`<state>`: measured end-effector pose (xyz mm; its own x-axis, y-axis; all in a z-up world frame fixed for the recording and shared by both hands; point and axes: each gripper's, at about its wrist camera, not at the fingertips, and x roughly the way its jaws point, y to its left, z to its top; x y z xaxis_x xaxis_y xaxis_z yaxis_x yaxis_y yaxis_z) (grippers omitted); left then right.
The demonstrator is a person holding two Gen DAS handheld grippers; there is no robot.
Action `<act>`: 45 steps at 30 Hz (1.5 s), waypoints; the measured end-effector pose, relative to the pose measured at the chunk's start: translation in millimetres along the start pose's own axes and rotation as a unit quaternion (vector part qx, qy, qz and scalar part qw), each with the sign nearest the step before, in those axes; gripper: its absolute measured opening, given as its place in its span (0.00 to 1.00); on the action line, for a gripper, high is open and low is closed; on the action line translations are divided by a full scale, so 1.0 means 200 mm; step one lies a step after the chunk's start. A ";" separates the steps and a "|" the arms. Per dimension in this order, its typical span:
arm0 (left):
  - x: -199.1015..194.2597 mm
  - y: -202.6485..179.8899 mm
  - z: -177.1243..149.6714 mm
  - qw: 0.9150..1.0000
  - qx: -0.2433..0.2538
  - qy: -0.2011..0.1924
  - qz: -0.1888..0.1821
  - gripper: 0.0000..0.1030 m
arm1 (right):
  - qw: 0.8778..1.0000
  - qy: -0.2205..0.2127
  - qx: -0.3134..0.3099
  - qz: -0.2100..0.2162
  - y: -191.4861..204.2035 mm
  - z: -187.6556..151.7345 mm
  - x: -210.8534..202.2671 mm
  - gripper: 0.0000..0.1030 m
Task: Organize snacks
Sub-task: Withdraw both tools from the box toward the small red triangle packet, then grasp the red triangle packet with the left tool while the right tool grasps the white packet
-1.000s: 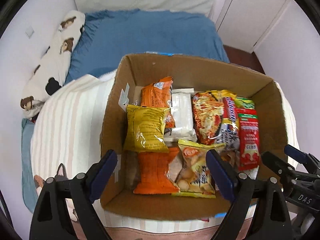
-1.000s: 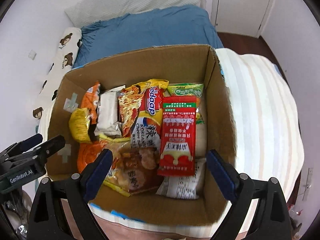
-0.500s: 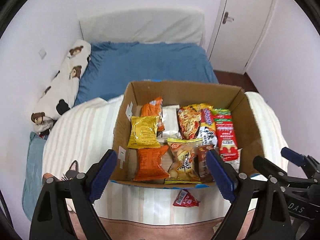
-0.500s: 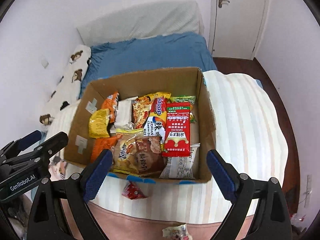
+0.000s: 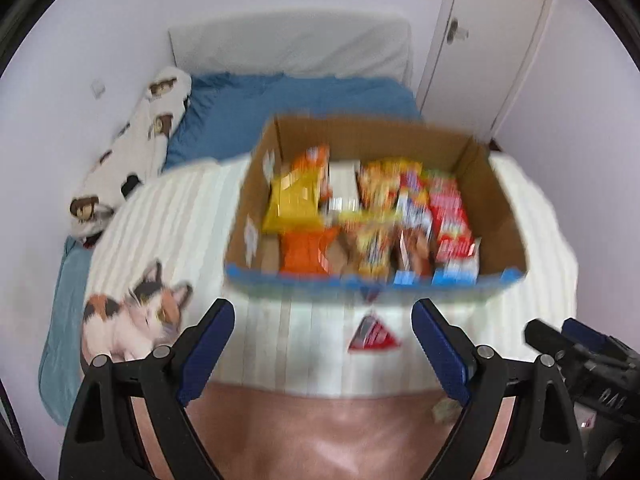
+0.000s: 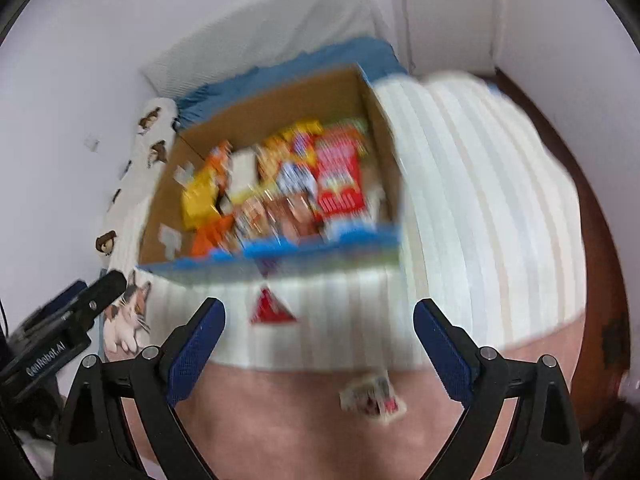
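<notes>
Both hand-held grippers have pulled back and up from the cardboard box (image 5: pixel 496 208), which a second ago filled each view and now sits further off on the striped blanket (image 5: pixel 192 216) covering the bed. The left hand-held gripper (image 5: pixel 323 336) is released, jaws wide with nothing between them; the right hand-held gripper (image 6: pixel 319 336) is likewise spread and empty. The retreat has brought two stray snacks into sight: a red packet (image 5: pixel 372 334) on the blanket just in front of the box, and a pale packet (image 6: pixel 372 396) on the pink sheet (image 6: pixel 280 420) nearer the cameras. Most snacks already lie packed in the box, so these loose ones look like the remaining work.
</notes>
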<state>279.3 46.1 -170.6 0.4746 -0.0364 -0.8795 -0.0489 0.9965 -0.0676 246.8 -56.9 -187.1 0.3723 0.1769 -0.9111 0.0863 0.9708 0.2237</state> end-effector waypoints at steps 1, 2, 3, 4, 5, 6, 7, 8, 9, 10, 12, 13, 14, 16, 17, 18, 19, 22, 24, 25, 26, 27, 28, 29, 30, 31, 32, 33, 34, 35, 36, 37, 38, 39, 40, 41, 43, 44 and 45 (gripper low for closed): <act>0.06 -0.01 -0.05 1.000 0.003 0.018 0.001 0.88 | 1.000 0.015 0.016 0.000 -0.05 -0.05 0.05 0.95; 0.13 -0.02 -0.08 0.999 0.005 0.038 -0.005 0.88 | 0.999 0.025 0.028 -0.002 -0.09 -0.09 0.09 0.94; 0.17 -0.02 -0.09 0.999 0.004 0.051 -0.010 0.88 | 0.998 0.036 0.042 -0.003 -0.14 -0.12 0.13 0.95; 0.25 -0.03 -0.11 0.997 0.003 0.071 -0.018 0.88 | 0.997 0.048 0.056 -0.003 -0.18 -0.16 0.18 0.95; 0.30 -0.05 -0.12 0.996 0.001 0.085 -0.026 0.88 | 0.995 0.061 0.073 -0.003 -0.23 -0.20 0.23 0.95; 0.35 -0.06 -0.12 0.995 -0.002 0.098 -0.033 0.88 | 0.993 0.076 0.096 0.004 -0.29 -0.24 0.29 0.94; 0.41 -0.07 -0.12 0.993 -0.005 0.111 -0.040 0.88 | 0.991 0.084 0.109 0.009 -0.32 -0.26 0.33 0.94; 0.47 -0.09 -0.12 0.991 -0.006 0.125 -0.048 0.88 | 0.987 0.094 0.128 0.014 -0.36 -0.31 0.37 0.94; 0.53 -0.11 -0.12 0.989 -0.009 0.138 -0.053 0.88 | 0.984 0.102 0.144 0.019 -0.40 -0.34 0.41 0.94; 0.59 -0.14 -0.12 0.985 -0.011 0.158 -0.063 0.88 | 0.979 0.111 0.166 0.028 -0.44 -0.38 0.45 0.92; 0.69 -0.18 -0.12 0.980 -0.018 0.185 -0.073 0.88 | 0.973 0.118 0.193 0.041 -0.49 -0.43 0.50 0.85; 0.76 -0.20 -0.12 0.977 -0.021 0.199 -0.076 0.88 | 0.971 0.124 0.200 0.043 -0.51 -0.45 0.53 0.81; 0.79 -0.22 -0.12 0.975 -0.022 0.207 -0.075 0.88 | 0.968 0.128 0.208 0.047 -0.52 -0.47 0.55 0.81; 0.85 -0.25 -0.12 0.974 -0.018 0.214 -0.071 0.88 | 0.967 0.129 0.214 0.051 -0.52 -0.50 0.58 0.81; 0.88 -0.27 -0.12 0.974 -0.015 0.217 -0.066 0.88 | 0.967 0.129 0.213 0.049 -0.52 -0.51 0.59 0.81; 0.90 -0.28 -0.13 0.973 -0.013 0.220 -0.064 0.88 | 0.968 0.131 0.209 0.046 -0.51 -0.51 0.61 0.81; 0.91 -0.29 -0.14 0.973 -0.012 0.221 -0.065 0.82 | 0.969 0.135 0.202 0.043 -0.49 -0.51 0.62 0.81; 0.93 -0.30 -0.18 0.973 -0.005 0.223 -0.051 0.58 | 0.975 0.139 0.173 0.024 -0.43 -0.51 0.65 0.81; 0.91 -0.29 -0.22 0.974 -0.003 0.221 -0.047 0.53 | 0.979 0.137 0.149 0.011 -0.39 -0.49 0.67 0.80; 0.90 -0.28 -0.24 0.974 0.000 0.221 -0.046 0.52 | 0.981 0.136 0.137 0.002 -0.37 -0.49 0.67 0.74; 0.88 -0.26 -0.26 0.974 0.000 0.221 -0.046 0.52 | 0.983 0.134 0.123 -0.006 -0.35 -0.50 0.68 0.70; 0.86 -0.24 -0.29 0.974 0.000 0.220 -0.043 0.52 | 0.985 0.133 0.112 -0.009 -0.33 -0.51 0.68 0.64; 0.84 -0.21 -0.32 0.974 -0.001 0.222 -0.042 0.52 | 0.986 0.133 0.103 -0.009 -0.31 -0.51 0.68 0.61; 0.83 -0.19 -0.35 0.973 -0.003 0.225 -0.042 0.52 | 0.987 0.133 0.093 -0.007 -0.29 -0.52 0.69 0.61; 0.81 -0.16 -0.38 0.973 -0.006 0.226 -0.042 0.52 | 0.987 0.135 0.084 -0.007 -0.27 -0.53 0.69 0.60; 0.78 -0.12 -0.43 0.973 -0.009 0.227 -0.037 0.52 | 0.988 0.136 0.079 -0.002 -0.26 -0.54 0.69 0.60; 0.76 -0.09 -0.47 0.973 -0.009 0.229 -0.035 0.52 | 0.987 0.138 0.076 0.004 -0.24 -0.54 0.70 0.60; 0.75 -0.06 -0.50 0.972 -0.013 0.233 -0.034 0.52 | 0.987 0.141 0.072 0.009 -0.23 -0.55 0.70 0.60; 0.73 -0.02 -0.55 0.970 -0.020 0.240 -0.035 0.52 | 0.988 0.142 0.069 0.010 -0.20 -0.56 0.71 0.60; 0.72 0.00 -0.58 0.969 -0.026 0.244 -0.036 0.52 | 0.988 0.143 0.059 0.011 -0.17 -0.56 0.72 0.60; 0.71 0.03 -0.61 0.968 -0.032 0.248 -0.035 0.52 | 0.988 0.145 0.051 0.013 -0.15 -0.56 0.73 0.60; 0.71 0.05 -0.64 0.966 -0.038 0.253 -0.037 0.52 | 0.988 0.147 0.046 0.016 -0.13 -0.56 0.74 0.62; 0.71 0.07 -0.66 0.965 -0.041 0.258 -0.038 0.52 | 0.988 0.149 0.045 0.018 -0.10 -0.56 0.75 0.62; 0.72 0.08 -0.68 0.963 -0.046 0.262 -0.039 0.53 | 0.987 0.151 0.044 0.016 -0.10 -0.55 0.77 0.65; 0.73 0.09 -0.69 0.962 -0.052 0.267 -0.040 0.54 | 0.987 0.153 0.043 0.017 -0.08 -0.55 0.79 0.72; 0.75 0.10 -0.71 0.960 -0.057 0.272 -0.044 0.55 | 0.987 0.155 0.044 0.020 -0.07 -0.54 0.80 0.74; 0.77 0.11 -0.73 0.959 -0.058 0.273 -0.047 0.57 | 0.987 0.160 0.034 0.011 -0.04 -0.54 0.83 0.79; 0.77 0.10 -0.74 0.959 -0.055 0.274 -0.045 0.57 | 0.987 0.161 0.027 0.007 -0.01 -0.52 0.85 0.81; 0.78 0.09 -0.74 0.960 -0.051 0.274 -0.043 0.57 | 0.987 0.161 0.022 0.003 -0.01 -0.51 0.86 0.82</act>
<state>221.7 47.2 -378.6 -0.0505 -0.1792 -0.9825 -0.1294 0.9767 -0.1715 216.2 -11.6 -378.7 0.0605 0.2323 -0.9708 0.1283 0.9627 0.2384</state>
